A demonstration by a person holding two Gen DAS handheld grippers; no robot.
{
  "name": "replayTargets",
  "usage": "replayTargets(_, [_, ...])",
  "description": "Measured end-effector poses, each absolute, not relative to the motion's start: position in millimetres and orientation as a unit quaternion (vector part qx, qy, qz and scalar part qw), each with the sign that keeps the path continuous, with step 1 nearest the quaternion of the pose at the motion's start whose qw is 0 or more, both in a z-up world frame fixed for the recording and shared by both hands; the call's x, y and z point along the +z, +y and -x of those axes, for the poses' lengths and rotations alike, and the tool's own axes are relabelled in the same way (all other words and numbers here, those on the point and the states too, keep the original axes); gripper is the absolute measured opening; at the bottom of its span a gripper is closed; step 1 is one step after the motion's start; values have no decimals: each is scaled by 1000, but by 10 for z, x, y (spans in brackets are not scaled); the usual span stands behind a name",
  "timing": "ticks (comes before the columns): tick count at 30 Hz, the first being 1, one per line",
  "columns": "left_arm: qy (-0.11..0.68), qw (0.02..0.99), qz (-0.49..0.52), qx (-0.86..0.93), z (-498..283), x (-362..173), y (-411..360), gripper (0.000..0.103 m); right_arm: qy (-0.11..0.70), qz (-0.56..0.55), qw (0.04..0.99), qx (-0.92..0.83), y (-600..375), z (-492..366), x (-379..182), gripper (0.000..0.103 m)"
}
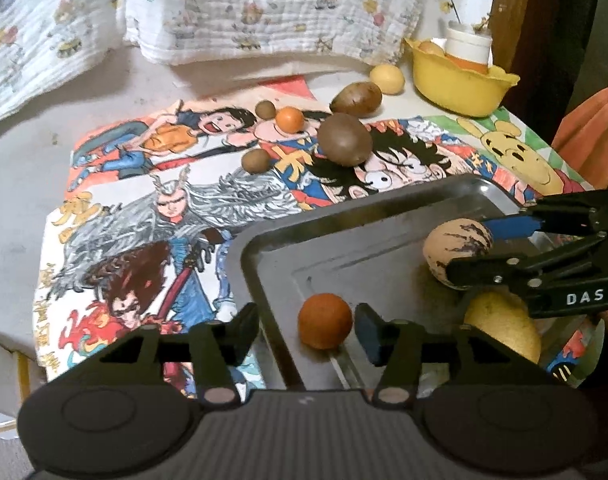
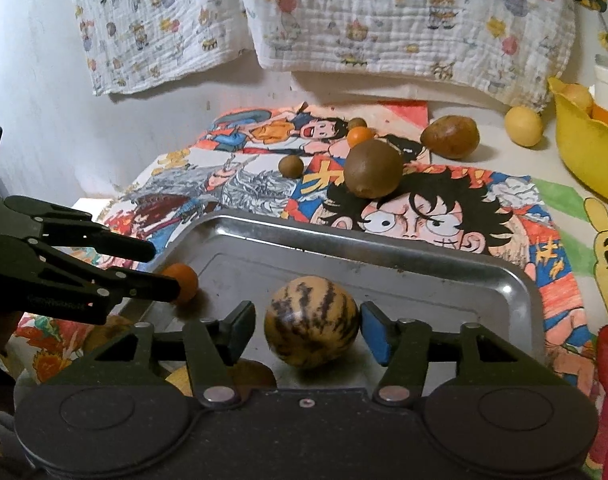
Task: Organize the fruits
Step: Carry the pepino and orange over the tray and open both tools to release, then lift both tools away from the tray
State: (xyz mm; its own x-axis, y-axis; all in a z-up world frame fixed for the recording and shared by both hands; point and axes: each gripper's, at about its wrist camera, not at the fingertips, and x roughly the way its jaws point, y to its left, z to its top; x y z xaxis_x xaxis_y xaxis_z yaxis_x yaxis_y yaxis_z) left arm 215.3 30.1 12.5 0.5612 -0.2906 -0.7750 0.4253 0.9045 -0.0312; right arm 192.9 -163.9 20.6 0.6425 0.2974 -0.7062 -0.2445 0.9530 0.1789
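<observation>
Fruits in the metal tray [image 2: 443, 264]: a striped melon [image 2: 311, 322] between the right tool's [image 2: 307, 330] parted pads, untouched, and an orange [image 1: 324, 321] at nine o'clock, free between the left tool's [image 1: 305, 330] spread fingers. "DAS" marks the right tool. A yellow bowl [image 1: 459, 84] at one o'clock holds a white jar [image 1: 467, 46].

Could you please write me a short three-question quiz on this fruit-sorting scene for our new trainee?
1. True or false: the striped fruit lies in the metal tray.
2. What lies between the fingers of the left gripper? A) large brown fruit B) orange fruit C) yellow bowl
3. Fill in: the pads of the right gripper stand ___ of the striped fruit.

Key: 1 true; 2 B; 3 clear.
</observation>
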Motion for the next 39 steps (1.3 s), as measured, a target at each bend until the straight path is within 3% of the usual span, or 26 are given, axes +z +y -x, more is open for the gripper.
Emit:
replayTargets(5, [404,892,-71,-190,-2010,229,384,89,377,-38,912,159,-1654,-1750,310,78])
replayTargets(10, [385,904,-66,-175,-1806,317,481,102,358,-22,917,172,-1591,-1533,409,93])
replayTargets(16, [370,911,-69,-171,-1506,369,566,102,344,11,917,199,-1490,-1263,484,102])
replayTargets(39, [393,884,-164,-193,-915,262,555,103,388,76,908,138,-1854,-792,386,102])
